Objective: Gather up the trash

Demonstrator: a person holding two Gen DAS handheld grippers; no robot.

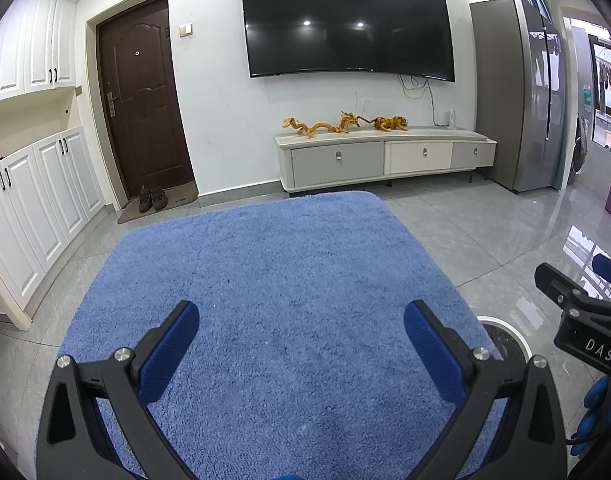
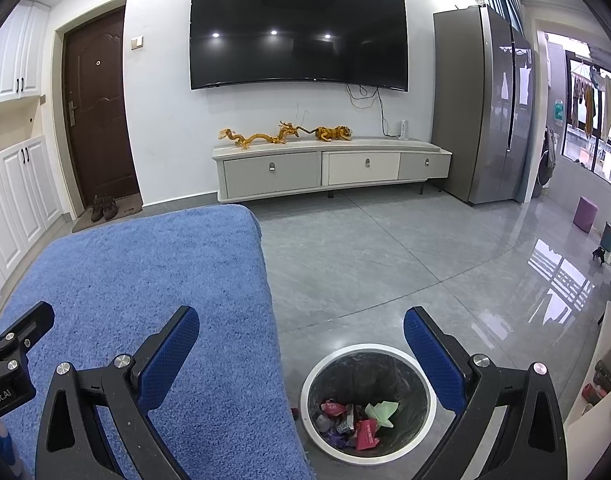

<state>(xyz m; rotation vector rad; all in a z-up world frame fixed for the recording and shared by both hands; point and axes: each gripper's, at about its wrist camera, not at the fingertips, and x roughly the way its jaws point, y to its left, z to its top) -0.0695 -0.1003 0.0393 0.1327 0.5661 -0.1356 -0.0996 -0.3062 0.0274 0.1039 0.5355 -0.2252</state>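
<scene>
A round trash bin (image 2: 419, 376) with a white rim and black liner stands on the floor beside the blue rug (image 2: 137, 300). Several pieces of trash lie inside it, among them a red wrapper (image 2: 367, 434) and a green paper (image 2: 381, 412). My right gripper (image 2: 301, 344) is open and empty above the bin's near edge and the rug's right edge. My left gripper (image 1: 301, 340) is open and empty above the blue rug (image 1: 273, 272). The bin's rim (image 1: 509, 330) shows partly behind the left gripper's right finger. The right gripper also shows at the right edge of the left wrist view (image 1: 577, 312).
A TV cabinet (image 2: 329, 168) with orange figurines stands against the far wall under a wall TV (image 2: 297, 32). A grey fridge (image 2: 485, 100) is at right, a brown door (image 2: 97, 108) with shoes (image 2: 103, 207) at left, white cupboards (image 1: 37, 200) along the left wall. A purple stool (image 2: 584, 214) stands far right.
</scene>
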